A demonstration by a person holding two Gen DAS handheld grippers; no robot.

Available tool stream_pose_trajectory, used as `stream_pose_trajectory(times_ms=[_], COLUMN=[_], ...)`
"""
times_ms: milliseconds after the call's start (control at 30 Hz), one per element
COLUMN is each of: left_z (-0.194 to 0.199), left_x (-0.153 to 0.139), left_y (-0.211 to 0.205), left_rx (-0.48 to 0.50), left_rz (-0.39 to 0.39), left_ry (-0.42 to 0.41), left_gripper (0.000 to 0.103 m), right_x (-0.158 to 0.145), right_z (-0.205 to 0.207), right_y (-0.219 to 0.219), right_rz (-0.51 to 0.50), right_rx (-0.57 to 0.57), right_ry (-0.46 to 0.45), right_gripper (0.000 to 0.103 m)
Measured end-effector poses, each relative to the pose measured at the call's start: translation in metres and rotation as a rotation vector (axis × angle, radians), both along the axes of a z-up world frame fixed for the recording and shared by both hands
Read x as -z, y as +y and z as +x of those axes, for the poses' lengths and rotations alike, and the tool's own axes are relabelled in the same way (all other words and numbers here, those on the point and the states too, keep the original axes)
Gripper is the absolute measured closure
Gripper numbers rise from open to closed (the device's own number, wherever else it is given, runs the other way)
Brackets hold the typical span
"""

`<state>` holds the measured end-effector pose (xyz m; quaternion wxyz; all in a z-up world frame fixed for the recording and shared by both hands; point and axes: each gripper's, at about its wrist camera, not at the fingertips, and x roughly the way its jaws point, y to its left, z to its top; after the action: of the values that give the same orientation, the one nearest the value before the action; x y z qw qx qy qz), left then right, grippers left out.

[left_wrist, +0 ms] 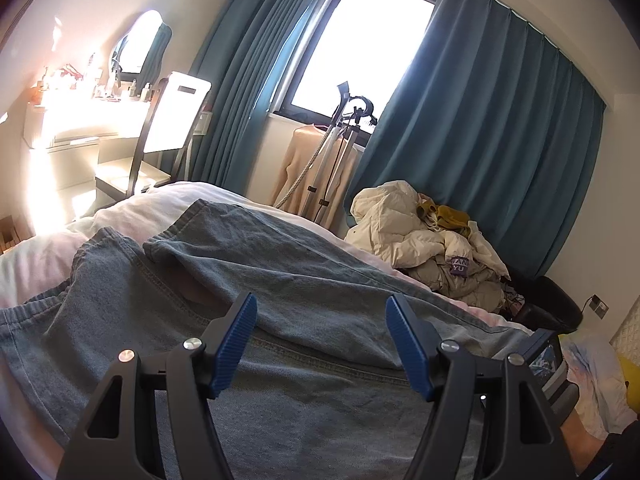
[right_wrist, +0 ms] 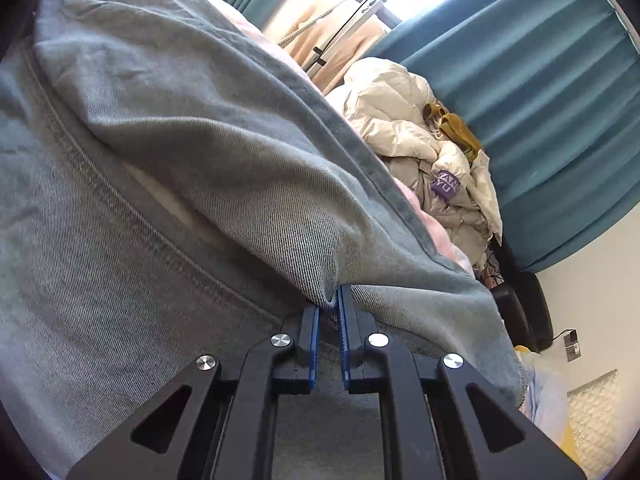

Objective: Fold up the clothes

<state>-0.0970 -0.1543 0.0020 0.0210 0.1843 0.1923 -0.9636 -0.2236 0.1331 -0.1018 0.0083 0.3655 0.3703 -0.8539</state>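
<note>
Right hand-held gripper point(right_wrist: 329, 300) pinches the grey-blue garment point(right_wrist: 168, 152) at lower centre; left hand-held gripper point(left_wrist: 321, 316) gapes above it.

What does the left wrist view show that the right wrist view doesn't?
Only the left wrist view shows the left gripper, open above the garment, and the vanity with its mirror. Only the right wrist view shows the right gripper shut on a pinch of the garment. Both show the garment spread on the bed, the coat pile, the curtains and the window.
</note>
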Motion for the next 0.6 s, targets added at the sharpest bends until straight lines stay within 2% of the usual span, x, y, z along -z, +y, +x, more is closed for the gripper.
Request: stream_pose_trajectory(times_ms=[100, 367, 433, 500, 600], left_z=[-0.002, -0.008, -0.006, -0.002, 0.003], left_x=[0.001, 0.005, 0.004, 0.001, -0.002], left_y=[0.005, 0.022, 0.024, 0.025, 0.028], left_rx=[0.013, 0.047, 0.057, 0.069, 0.088], left_rz=[-0.021, -0.079, -0.081, -0.081, -0.08], left_ry=[-0.008, -0.067, -0.076, -0.081, -0.089], left_gripper=[0.034, 0.034, 0.034, 0.034, 0.034], right_x=[-0.004, -0.059, -0.075, -0.088, -0.102], right_z=[0.012, 0.09, 0.118, 0.148, 0.18], right_y=[0.008, 0.063, 0.086, 0.112, 0.155], right_rz=[-0.085, -0.437, -0.501, -0.565, -0.625], right_rx=[0.001, 0.089, 0.143, 0.218, 0.381], right_ry=[-0.015, -0.039, -0.016, 0.012, 0.053], right_gripper=[0.091, 0.088, 0.087, 0.081, 0.08])
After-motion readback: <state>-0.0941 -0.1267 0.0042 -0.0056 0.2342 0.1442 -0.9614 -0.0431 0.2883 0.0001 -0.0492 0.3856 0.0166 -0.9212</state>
